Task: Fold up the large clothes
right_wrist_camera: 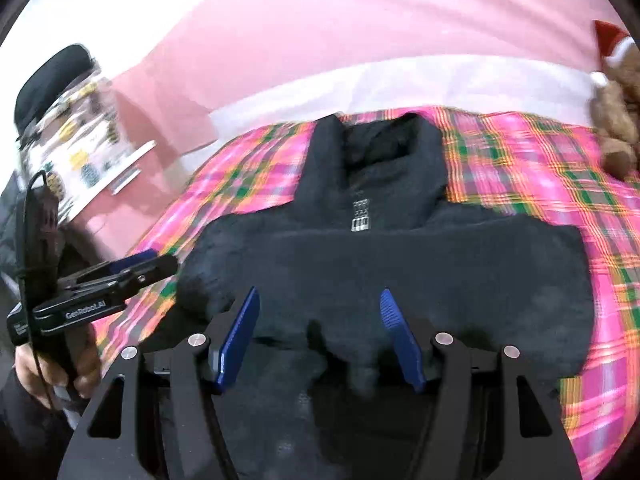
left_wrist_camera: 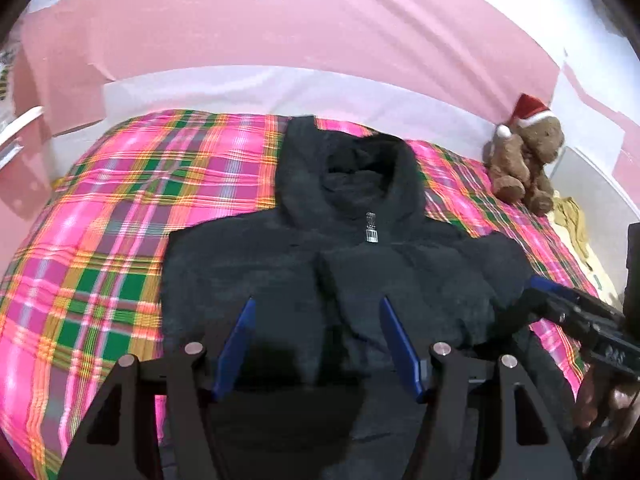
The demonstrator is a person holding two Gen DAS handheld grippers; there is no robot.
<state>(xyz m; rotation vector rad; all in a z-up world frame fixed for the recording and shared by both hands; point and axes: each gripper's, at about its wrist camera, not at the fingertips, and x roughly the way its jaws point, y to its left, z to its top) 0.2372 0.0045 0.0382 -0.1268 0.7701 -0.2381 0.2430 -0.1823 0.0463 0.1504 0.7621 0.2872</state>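
Note:
A dark fleece hooded jacket (left_wrist_camera: 340,248) lies flat on the plaid bedspread (left_wrist_camera: 120,208), hood toward the wall, sleeves folded in over the body. My left gripper (left_wrist_camera: 318,304) is open and empty, hovering over the jacket's lower middle. In the right wrist view the jacket (right_wrist_camera: 400,256) fills the centre and my right gripper (right_wrist_camera: 318,296) is open and empty above its lower part. The right gripper also shows in the left wrist view (left_wrist_camera: 560,300) at the jacket's right side. The left gripper shows in the right wrist view (right_wrist_camera: 136,268) at the jacket's left edge.
A brown teddy bear with a Santa hat (left_wrist_camera: 524,152) sits at the bed's far right corner. A pink wall (left_wrist_camera: 280,32) runs behind the bed. A patterned bag with a black cap (right_wrist_camera: 72,120) stands left of the bed.

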